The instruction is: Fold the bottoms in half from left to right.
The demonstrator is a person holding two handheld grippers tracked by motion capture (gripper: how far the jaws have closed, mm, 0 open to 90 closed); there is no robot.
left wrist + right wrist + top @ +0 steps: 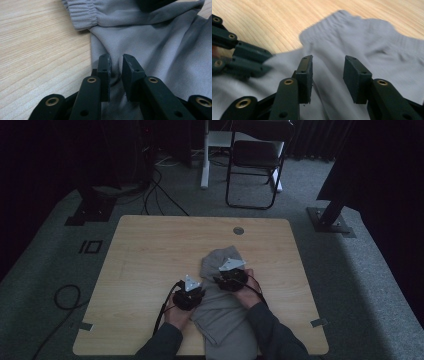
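Garment (220, 312): plain pale grey, no print (ribbed cuff (82, 13) the same grey)
Worktop (150, 250): light wood with fine grain lines
Left gripper (115, 72): black, brass-coloured rivets
Right gripper (328, 75): black, brass-coloured rivets
Floor (45, 270): dark grey carpet
Chair (255, 155): black

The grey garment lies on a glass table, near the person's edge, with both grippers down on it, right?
Not glass: the table is pale wood, its grain plain in the left gripper view. The rest holds: the grey garment lies near the person's edge, with the left gripper and right gripper down on it.
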